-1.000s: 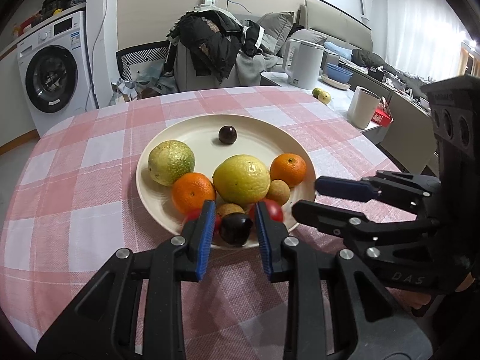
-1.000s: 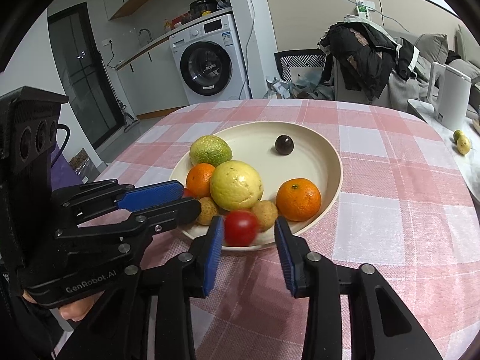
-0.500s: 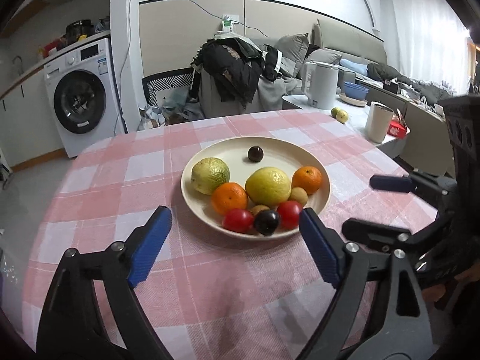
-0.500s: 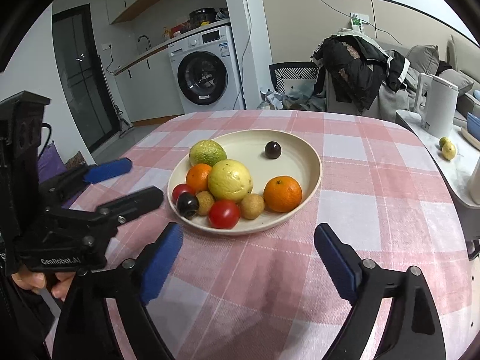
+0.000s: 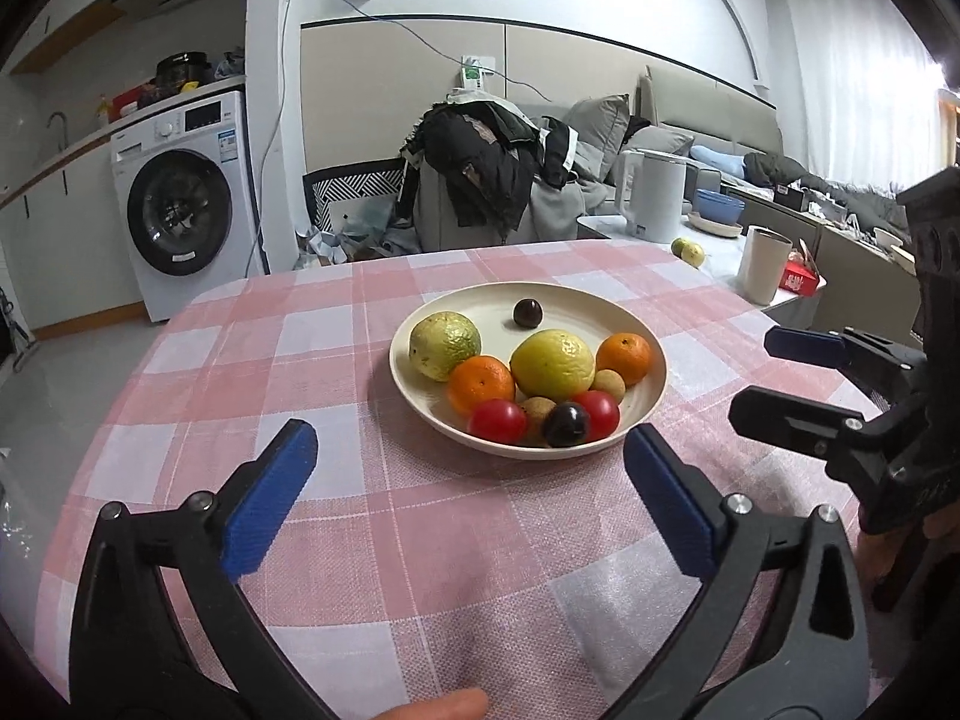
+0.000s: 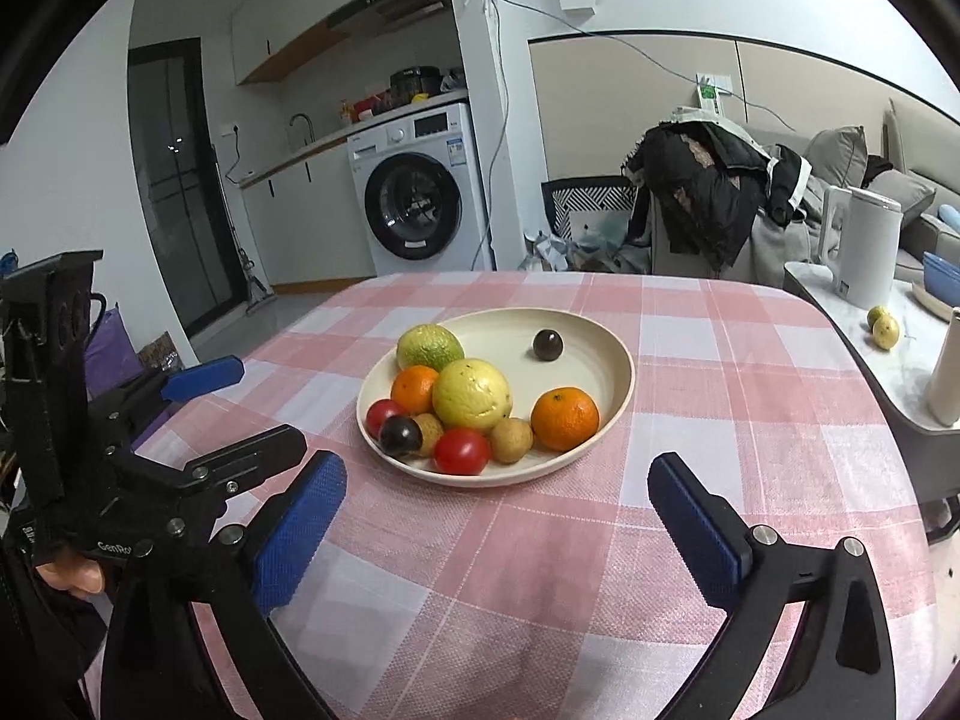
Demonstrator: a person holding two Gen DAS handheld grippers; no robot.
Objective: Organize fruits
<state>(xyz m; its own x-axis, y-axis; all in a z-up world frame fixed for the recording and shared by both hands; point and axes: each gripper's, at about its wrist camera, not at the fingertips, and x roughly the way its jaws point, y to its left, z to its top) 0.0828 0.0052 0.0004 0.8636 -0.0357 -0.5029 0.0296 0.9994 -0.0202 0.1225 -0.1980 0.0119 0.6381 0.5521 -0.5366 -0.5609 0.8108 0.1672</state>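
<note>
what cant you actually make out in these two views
- Small tan round fruit, left wrist view: mostly hidden behind the red tomato and dark plum.
- Washing machine's panel label, right wrist view: too small to read.
- Person's fingertip, left wrist view: cut off by the bottom edge.

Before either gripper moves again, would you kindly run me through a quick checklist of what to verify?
1. Left gripper open and holding nothing: ok.
2. Right gripper open and holding nothing: ok.
3. All table fruit inside the plate, none on the checked tablecloth: ok.
4. Near-rim pieces, the dark plum and red tomato, resting inside the rim: ok.
5. Both grippers clear of the plate: ok.
6. Two fruits on the side counter, whether they belong to the task: cannot tell.
</note>
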